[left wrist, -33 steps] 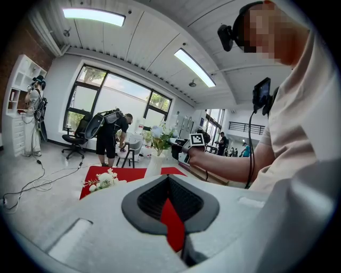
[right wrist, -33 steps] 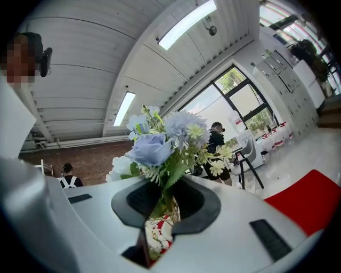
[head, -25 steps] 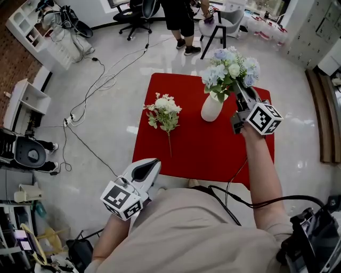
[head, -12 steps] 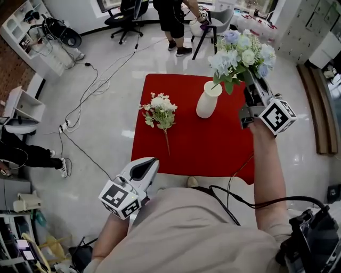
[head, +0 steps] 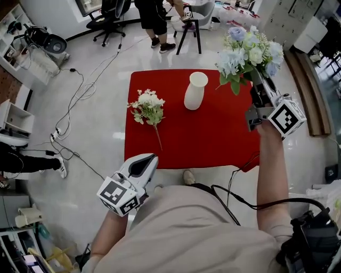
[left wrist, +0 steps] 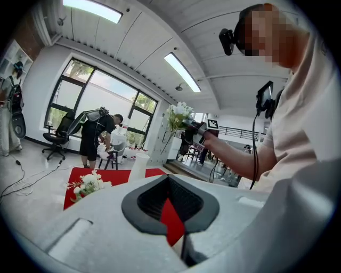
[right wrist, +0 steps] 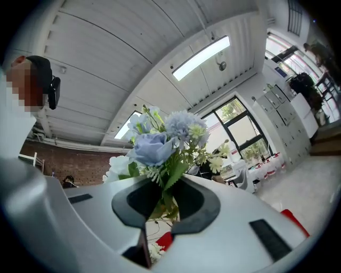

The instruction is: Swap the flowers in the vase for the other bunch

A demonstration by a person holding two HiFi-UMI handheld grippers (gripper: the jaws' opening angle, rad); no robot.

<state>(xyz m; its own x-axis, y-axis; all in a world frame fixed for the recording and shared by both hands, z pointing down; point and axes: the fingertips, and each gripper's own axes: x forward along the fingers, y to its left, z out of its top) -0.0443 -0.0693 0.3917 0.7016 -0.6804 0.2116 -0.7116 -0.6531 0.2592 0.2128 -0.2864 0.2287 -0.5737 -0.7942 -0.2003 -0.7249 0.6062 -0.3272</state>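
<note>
My right gripper (head: 257, 84) is shut on the stems of the blue and white bouquet (head: 248, 52) and holds it in the air, right of and above the white vase (head: 195, 90). The vase stands empty at the back of the red table (head: 213, 144). The right gripper view shows the stems pinched between the jaws (right wrist: 165, 205) with the blooms (right wrist: 160, 144) just beyond. A white flower bunch (head: 147, 106) lies on the table's left side. My left gripper (head: 145, 162) hangs shut and empty near my body, short of the table's front edge, and points toward the table (left wrist: 170, 205).
A person (head: 153, 21) stands by a dark stool (head: 187, 33) beyond the table, with an office chair (head: 105, 13) nearby. Cables (head: 80, 101) trail over the floor at the left. White shelves (head: 13, 114) line the left side; a wooden strip (head: 303, 90) runs along the right.
My right gripper has lifted the blue bouquet up and out of the vase and carried it rightward; the vase now stands empty. My left gripper has barely moved.
</note>
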